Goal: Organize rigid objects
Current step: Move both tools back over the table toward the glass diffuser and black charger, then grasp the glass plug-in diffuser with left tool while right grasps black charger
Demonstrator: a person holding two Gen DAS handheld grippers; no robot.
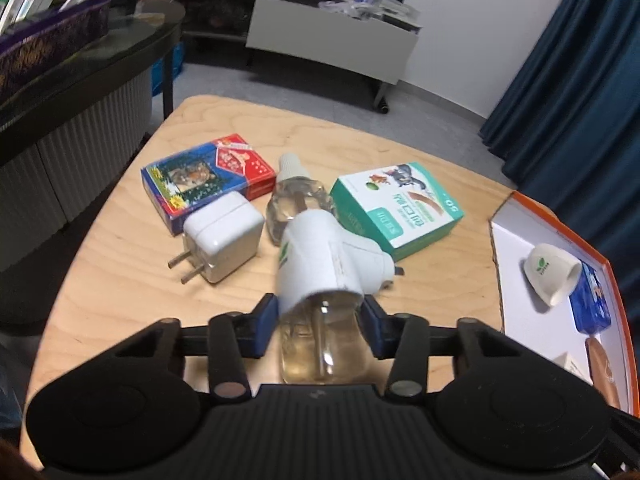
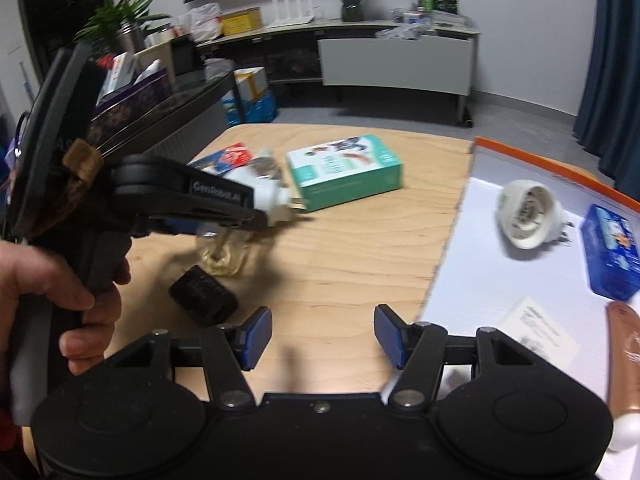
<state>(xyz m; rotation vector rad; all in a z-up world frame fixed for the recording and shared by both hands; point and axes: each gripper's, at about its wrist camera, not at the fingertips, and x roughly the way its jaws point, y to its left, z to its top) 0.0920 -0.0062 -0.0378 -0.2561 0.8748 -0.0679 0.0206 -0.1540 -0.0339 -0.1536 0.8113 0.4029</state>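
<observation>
My left gripper (image 1: 320,320) is shut on a white plug-in mosquito repellent heater with a clear liquid bottle (image 1: 324,268), held above the wooden table (image 1: 120,280). It shows in the right wrist view (image 2: 268,196) too, at the left. On the table lie a white plug adapter (image 1: 222,236), a loose clear refill bottle (image 1: 294,196), a red and blue box (image 1: 204,176) and a green box (image 1: 396,208). My right gripper (image 2: 320,330) is open and empty above the table's near edge, beside the orange-rimmed white tray (image 2: 472,264).
The tray (image 1: 508,248) at the right holds a white heater (image 2: 528,216), a blue box (image 2: 612,248), a white card (image 2: 538,332) and a copper-coloured tube (image 2: 628,360). A dark counter with books stands at the left (image 1: 80,80). A black object (image 2: 204,294) lies on the table.
</observation>
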